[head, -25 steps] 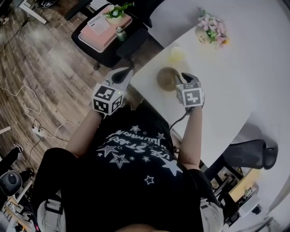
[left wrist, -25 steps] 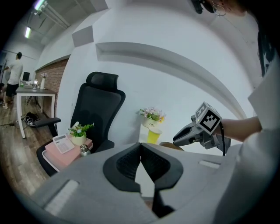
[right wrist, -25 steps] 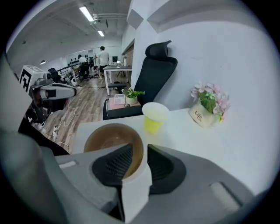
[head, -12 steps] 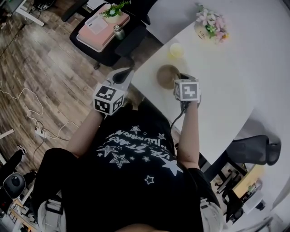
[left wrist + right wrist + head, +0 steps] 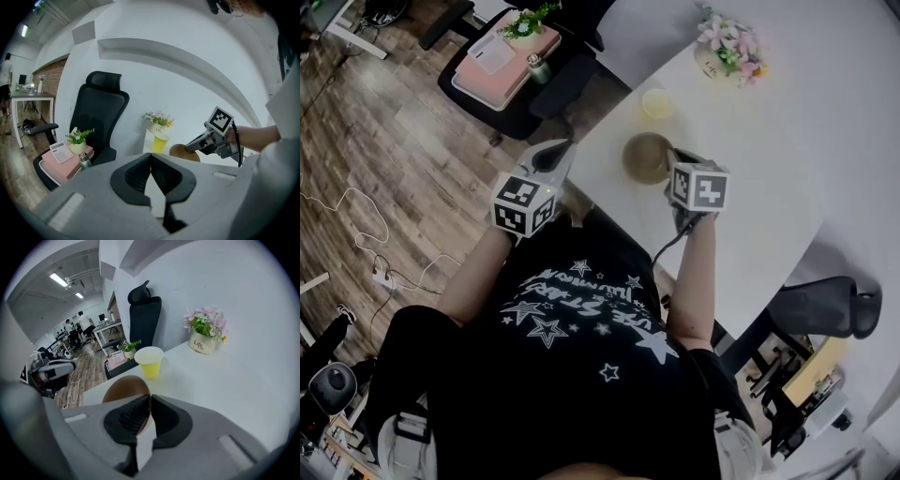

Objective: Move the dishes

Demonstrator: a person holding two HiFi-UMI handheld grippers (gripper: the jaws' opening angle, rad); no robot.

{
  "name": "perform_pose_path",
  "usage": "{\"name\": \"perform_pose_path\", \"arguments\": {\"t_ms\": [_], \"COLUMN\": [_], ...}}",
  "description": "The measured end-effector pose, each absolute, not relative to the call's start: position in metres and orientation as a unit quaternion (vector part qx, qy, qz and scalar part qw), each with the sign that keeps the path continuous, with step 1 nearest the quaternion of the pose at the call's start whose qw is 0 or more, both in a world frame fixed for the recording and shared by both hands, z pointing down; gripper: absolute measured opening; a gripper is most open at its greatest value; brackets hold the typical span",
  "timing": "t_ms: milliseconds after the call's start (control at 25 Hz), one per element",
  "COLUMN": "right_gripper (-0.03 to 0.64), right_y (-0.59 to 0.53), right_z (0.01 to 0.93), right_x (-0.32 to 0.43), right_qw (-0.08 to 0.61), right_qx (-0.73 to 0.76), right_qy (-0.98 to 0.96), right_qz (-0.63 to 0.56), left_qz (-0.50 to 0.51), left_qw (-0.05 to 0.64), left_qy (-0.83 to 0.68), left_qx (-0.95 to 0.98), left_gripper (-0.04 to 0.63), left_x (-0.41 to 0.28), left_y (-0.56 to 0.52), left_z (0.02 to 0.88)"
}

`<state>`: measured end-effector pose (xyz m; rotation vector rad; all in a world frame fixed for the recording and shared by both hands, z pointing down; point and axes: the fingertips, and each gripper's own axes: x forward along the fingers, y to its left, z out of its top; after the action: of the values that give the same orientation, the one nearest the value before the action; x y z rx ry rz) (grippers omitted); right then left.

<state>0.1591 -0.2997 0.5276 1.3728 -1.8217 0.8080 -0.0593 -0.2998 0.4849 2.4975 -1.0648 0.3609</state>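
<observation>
Edged rightward, right hand-held gripper (image 5: 149,401) pinches brown dish (image 5: 124,387) just ahead — transfer apparently barely begun; left hand-held gripper (image 5: 151,159) pressed together, empty.

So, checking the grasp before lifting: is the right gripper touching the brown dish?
Touching. In the right gripper view, the right gripper has its jaws shut on the near rim of the brown dish.

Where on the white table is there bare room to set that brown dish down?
Bare: the broad stretch of table right of the flower pot and brown dish. Crowded: the left edge, where yellow cup, dish and right gripper sit close together.
</observation>
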Motion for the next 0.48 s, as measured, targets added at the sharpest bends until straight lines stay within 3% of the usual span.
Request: {"name": "perform_pose_path", "arguments": {"t_ms": [480], "right_gripper": [0.02], "right_y": [-0.319], "right_z": [0.513], "right_x": [0.236], "right_qw": [0.322], "right_qx": [0.579], "right_qy": [-0.679], "right_qz": [0.316], "left_qz": [0.138], "left_qw": [0.2], "left_qy": [-0.37], "left_qx": [0.897], "left_gripper": [0.011], "left_x": [-0.024], "left_y": [-0.32], "left_z": [0.485]}}
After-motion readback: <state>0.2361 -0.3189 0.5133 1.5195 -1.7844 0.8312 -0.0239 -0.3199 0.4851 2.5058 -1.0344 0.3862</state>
